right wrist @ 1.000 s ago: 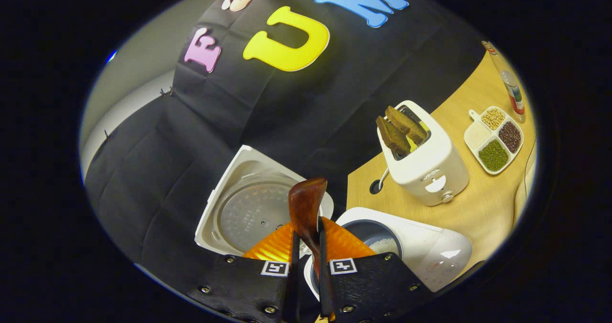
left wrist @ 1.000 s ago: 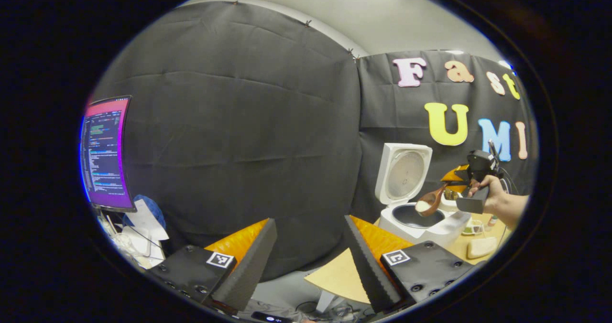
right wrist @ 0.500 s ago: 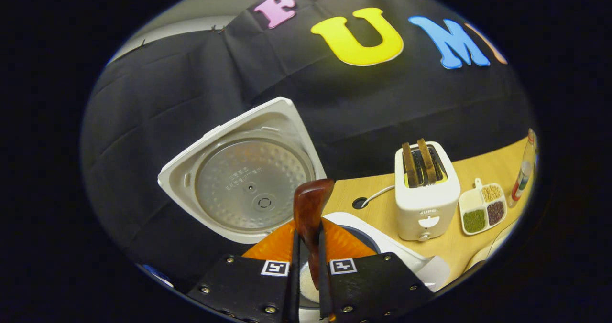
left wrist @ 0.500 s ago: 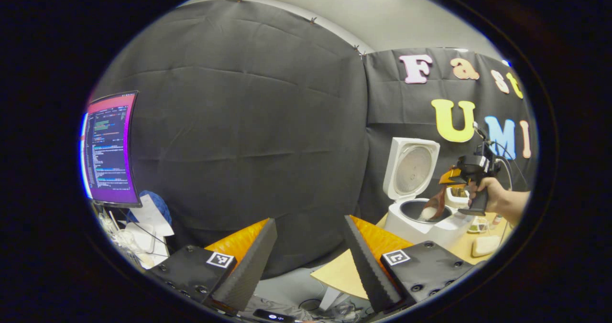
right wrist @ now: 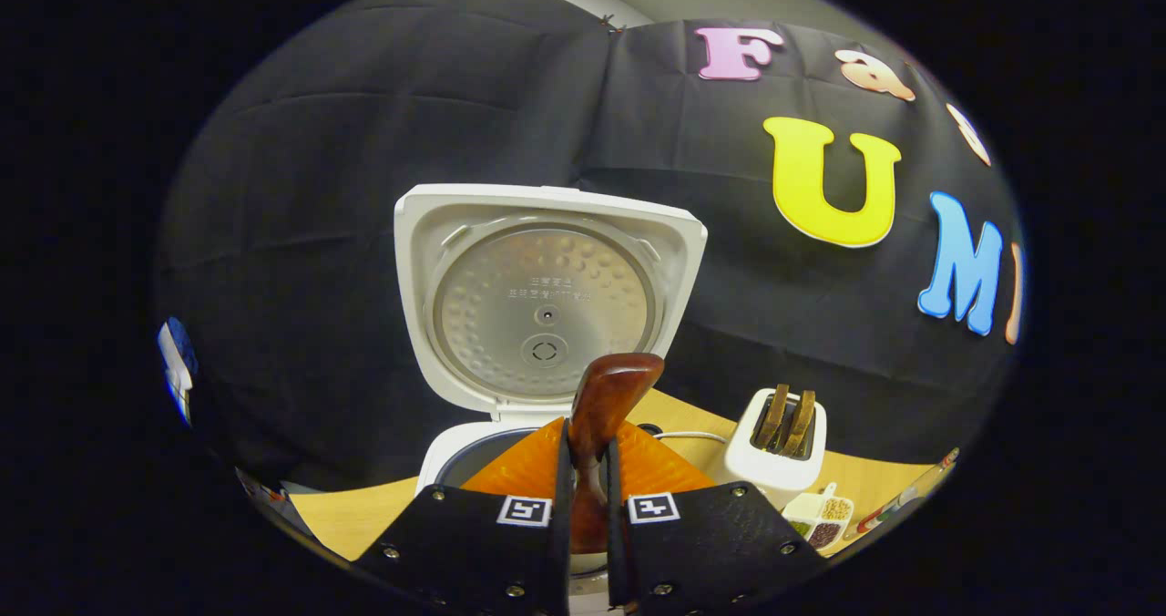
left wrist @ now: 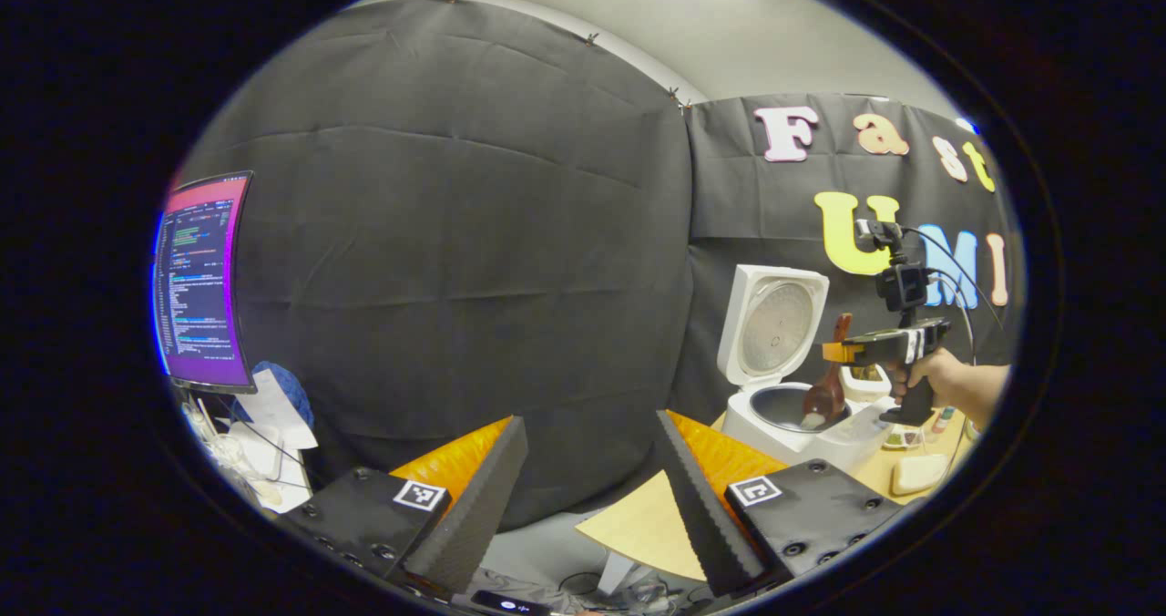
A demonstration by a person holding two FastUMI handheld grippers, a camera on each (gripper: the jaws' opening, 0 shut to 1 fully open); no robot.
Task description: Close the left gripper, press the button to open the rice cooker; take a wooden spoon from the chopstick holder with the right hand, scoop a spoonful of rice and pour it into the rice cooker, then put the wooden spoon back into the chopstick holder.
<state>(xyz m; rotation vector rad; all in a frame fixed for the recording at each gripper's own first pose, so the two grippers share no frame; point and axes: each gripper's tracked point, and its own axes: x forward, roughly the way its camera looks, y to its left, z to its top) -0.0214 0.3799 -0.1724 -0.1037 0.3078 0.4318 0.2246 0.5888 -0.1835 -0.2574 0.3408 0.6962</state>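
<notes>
Two grippers going here, and your right gripper (right wrist: 588, 507) has its fingers pinched tight on the handle of the wooden spoon (right wrist: 601, 406), which pokes up toward 12 o'clock in the right gripper view. From the left gripper view you can see that same right gripper (left wrist: 833, 352) out at about 3 o'clock, your hand (left wrist: 929, 379) wrapped round its grip, with the spoon (left wrist: 824, 388) hanging nearly upright, bowl end down inside the pot of the rice cooker (left wrist: 792, 415) and a bit of white rice on the tip.

Cooker lid (right wrist: 547, 297) is standing fully open, inner plate facing the right gripper's camera. There's small printed text on that plate but it's too tiny to read.

Your left gripper (left wrist: 592, 497) is parked low at 6 o'clock in its own view, fingers spread wide apart with nothing between them, off the edge of the wooden table (left wrist: 638, 525).

Behind the cooker at roughly 4 o'clock in the right gripper view sits a white toaster (right wrist: 774, 452) with two brown slices sticking out, and a divided dish of beans and grains (right wrist: 820, 518) just beside it. A monitor (left wrist: 196, 279) glows at 9 o'clock in the left gripper view.
</notes>
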